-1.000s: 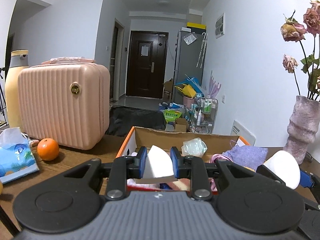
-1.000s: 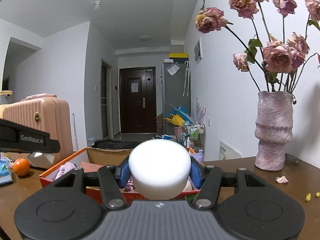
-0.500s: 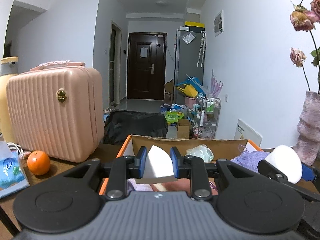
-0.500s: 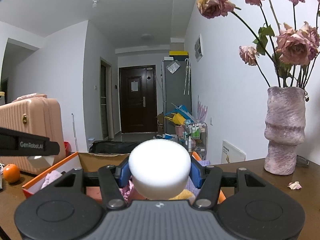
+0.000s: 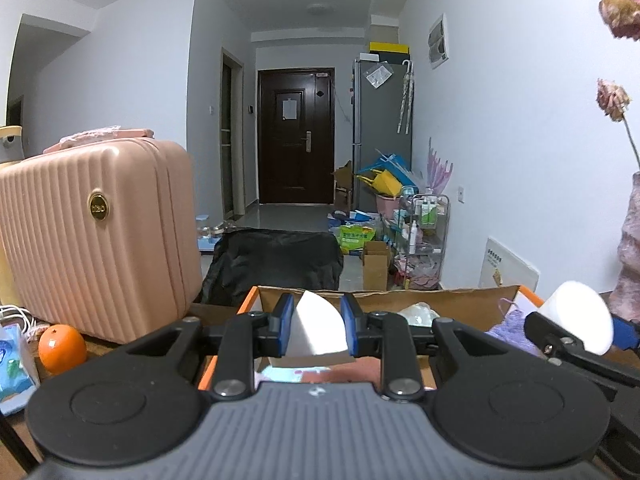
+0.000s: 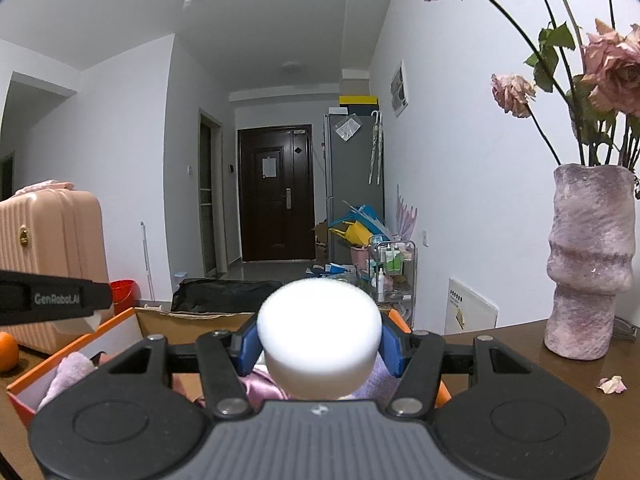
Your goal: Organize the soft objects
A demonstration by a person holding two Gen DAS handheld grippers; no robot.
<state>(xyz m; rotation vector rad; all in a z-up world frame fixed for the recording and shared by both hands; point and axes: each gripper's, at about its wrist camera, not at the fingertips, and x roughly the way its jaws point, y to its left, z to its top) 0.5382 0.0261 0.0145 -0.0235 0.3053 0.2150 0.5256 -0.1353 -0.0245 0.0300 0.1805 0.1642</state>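
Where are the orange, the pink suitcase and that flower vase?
orange (image 5: 62, 349), left wrist view, middle of the fruit's skin.
pink suitcase (image 5: 96, 240), left wrist view, ribbed front face.
flower vase (image 6: 588, 264), right wrist view, middle of its body.

A ribbed pink suitcase (image 5: 96, 240) is showing a gold badge. The orange (image 5: 62, 349) is sitting bright orange. Both sponges, the wedge sponge (image 5: 316, 330) and the round sponge (image 6: 319, 336), are showing white, the box (image 6: 72, 344) orange-rimmed, the vase (image 6: 590, 260) mottled mauve.

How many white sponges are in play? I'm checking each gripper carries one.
2. A wedge-shaped sponge is clamped in the left gripper; a round sponge is clamped in the right gripper. Others may lie hidden in the box.
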